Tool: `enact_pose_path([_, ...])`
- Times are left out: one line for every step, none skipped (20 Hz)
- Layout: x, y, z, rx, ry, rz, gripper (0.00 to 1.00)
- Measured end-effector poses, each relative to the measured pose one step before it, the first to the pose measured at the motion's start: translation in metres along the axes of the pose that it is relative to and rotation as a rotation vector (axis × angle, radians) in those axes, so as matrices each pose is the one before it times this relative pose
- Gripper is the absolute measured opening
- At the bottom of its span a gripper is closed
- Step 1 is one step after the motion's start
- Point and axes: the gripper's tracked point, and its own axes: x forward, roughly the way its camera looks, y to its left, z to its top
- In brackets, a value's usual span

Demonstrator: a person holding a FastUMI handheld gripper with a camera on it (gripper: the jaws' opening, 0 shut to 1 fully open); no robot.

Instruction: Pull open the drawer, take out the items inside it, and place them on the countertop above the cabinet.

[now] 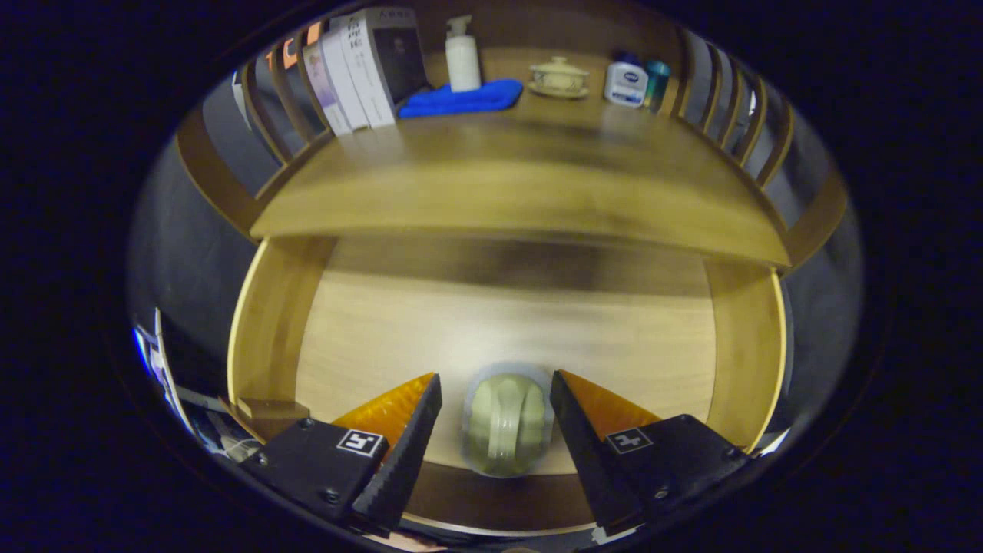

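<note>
We look down into one open wooden drawer [269,338]. One pale cup [507,421] lies in it, between our gripper [495,392] fingers, which are spread wide and touch nothing. On the countertop [507,192] above: three books [361,69], one blue cloth [461,98], three bottles [463,55], one lidded dish [559,77].

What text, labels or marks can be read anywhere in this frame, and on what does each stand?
None can be read.
Boxes on the countertop: print too small and blurred.
White pump bottle: no legible label.
White and blue bottle: dark label patch, unreadable.
Gripper, jaws open around the pale mug in the drawer: square marker patterns, no words.
</note>
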Motion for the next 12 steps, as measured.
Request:
enact_pose_path([-0.00062, -0.00049, -0.00412, 0.01238, 0.02070, -0.00369, 0.89])
enact_pose_path([0.00839, -0.00287, -0.00509, 0.00801, 0.01777, -0.00386, 0.87])
enact_pose_path([-0.00057, -0.00177, -0.00400, 0.00308, 0.02250, -0.00694, 0.85])
enact_pose_path([0.00110, -0.00101, -0.00230, 0.00383, 0.01150, -0.00137, 0.79])
enact_pose_path([0.00376, -0.00103, -0.00264, 0.00216, 0.01049, -0.00879, 0.76])
enact_pose_path([0.00100, -0.00238, -0.00594, -0.00290, 0.01879, -0.01523, 0.72])
enact_pose_path([0.00172, -0.00099, -0.00285, 0.00125, 0.01003, -0.00446, 0.70])
enact_pose_path([0.00310, 0.00028, -0.00270, 0.00518, 0.01317, -0.00655, 0.67])
enact_pose_path([0.00229, -0.00124, -0.00278, 0.00099, 0.01230, -0.00452, 0.63])
enact_pose_path([0.00166, -0.00465, 0.00198, 0.00105, -0.00797, -0.02385, 0.56])
enact_pose_path([-0.00125, 0.00012, 0.00117, -0.00405, -0.01178, -0.00033, 0.46])
enact_pose_path([-0.00035, 0.00209, 0.00121, -0.01184, -0.01636, 0.00177, 0.36])
